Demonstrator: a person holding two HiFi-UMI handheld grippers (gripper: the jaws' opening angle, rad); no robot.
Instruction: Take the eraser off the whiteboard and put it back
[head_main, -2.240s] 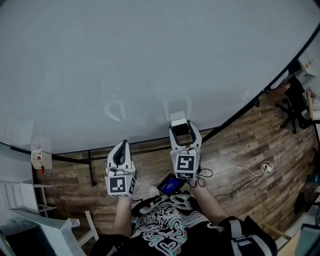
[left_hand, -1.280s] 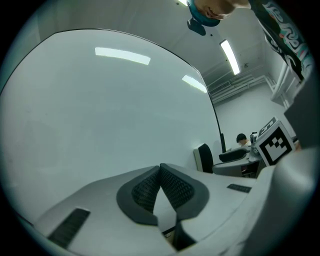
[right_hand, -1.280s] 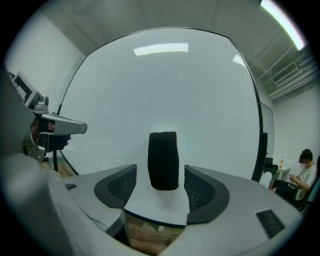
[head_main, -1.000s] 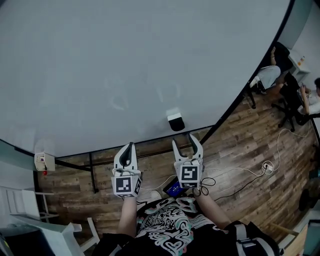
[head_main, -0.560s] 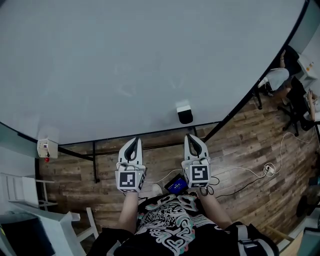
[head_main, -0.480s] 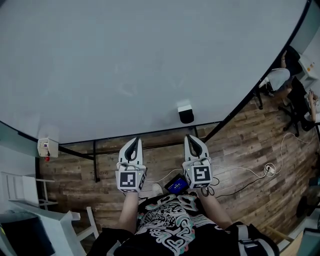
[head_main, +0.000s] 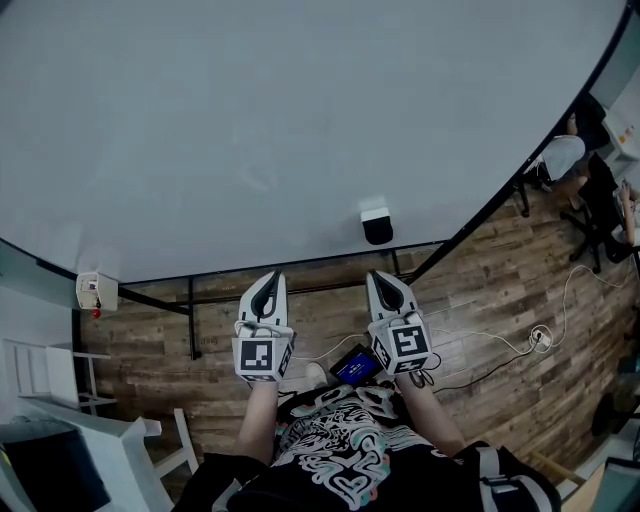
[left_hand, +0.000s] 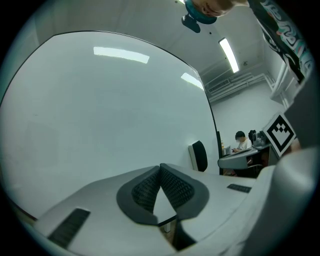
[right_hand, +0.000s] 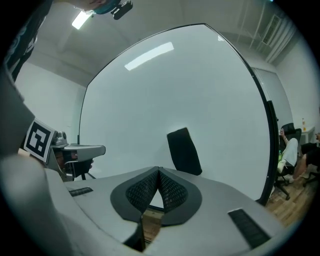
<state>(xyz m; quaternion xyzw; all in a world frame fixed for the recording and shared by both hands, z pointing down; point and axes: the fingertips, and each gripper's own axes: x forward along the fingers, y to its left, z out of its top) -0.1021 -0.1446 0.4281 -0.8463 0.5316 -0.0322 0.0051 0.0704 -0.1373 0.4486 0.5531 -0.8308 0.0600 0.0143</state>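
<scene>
Two white grippers with black ribbed pads point level ahead of us, the left gripper (head_main: 267, 281) and the right gripper (head_main: 382, 279). On each we see the jaws pressed together tip to tip, with nothing between them. The small black-and-white block eraser (head_main: 377, 226) sits on the large white whiteboard (head_main: 250, 120) near its lower edge, just beyond our right gripper's tips and clear of them. Under us lies the brown wood-plank floor (head_main: 480, 300).

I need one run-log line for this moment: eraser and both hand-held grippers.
eraser: on whiteboard, untouched | left hand-held gripper: shut, empty | right hand-held gripper: shut, empty, clear of eraser
</scene>
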